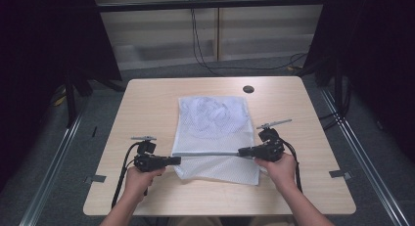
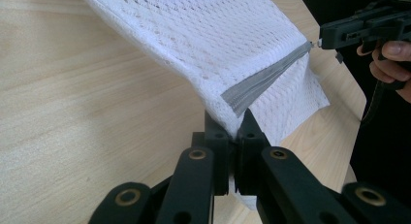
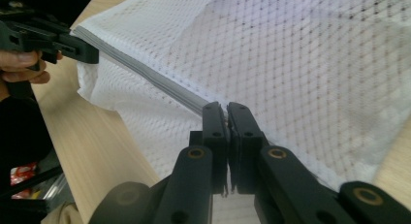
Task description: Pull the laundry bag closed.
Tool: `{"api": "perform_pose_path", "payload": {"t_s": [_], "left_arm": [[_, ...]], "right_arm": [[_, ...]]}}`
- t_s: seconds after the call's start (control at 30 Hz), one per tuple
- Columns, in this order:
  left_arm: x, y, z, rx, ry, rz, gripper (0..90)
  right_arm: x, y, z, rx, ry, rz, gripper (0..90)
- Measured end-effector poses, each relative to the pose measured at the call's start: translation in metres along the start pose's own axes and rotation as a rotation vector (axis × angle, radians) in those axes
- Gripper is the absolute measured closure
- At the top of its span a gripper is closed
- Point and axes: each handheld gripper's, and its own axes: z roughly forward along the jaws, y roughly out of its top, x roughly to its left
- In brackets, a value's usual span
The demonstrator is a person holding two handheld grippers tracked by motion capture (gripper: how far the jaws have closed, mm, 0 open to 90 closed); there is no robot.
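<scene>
A white mesh laundry bag (image 1: 214, 122) lies in the middle of the wooden table (image 1: 147, 99), with white cloth inside its far half. A grey zipper (image 1: 208, 154) runs across its near part, lifted taut off the table. My left gripper (image 1: 177, 160) is shut on the zipper's left end (image 2: 236, 106). My right gripper (image 1: 241, 151) is shut on the zipper's right end (image 3: 201, 105), its jaws pressed together over the mesh (image 3: 315, 73). In the left gripper view the right gripper (image 2: 322, 40) holds the far end of the zipper.
A small black round cap (image 1: 248, 89) sits in the table near its far edge. Black cables (image 1: 200, 50) hang behind the table. Metal rails (image 1: 54, 157) run along the floor on both sides.
</scene>
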Motion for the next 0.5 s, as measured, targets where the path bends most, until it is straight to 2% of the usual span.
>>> {"api": "perform_pose_path", "payload": {"t_s": [0.17, 0.5], "left_arm": [[0.0003, -0.0001, 0.0, 0.001, 0.001, -0.001, 87.3], [-0.0002, -0.0001, 0.0002, -0.001, 0.0, -0.002, 87.4]], "right_arm": [[-0.0036, -0.0021, -0.0035, -0.002, 0.0, 0.012, 86.9], [-0.0073, -0.0049, -0.0072, 0.001, -0.017, 0.004, 86.9]]}}
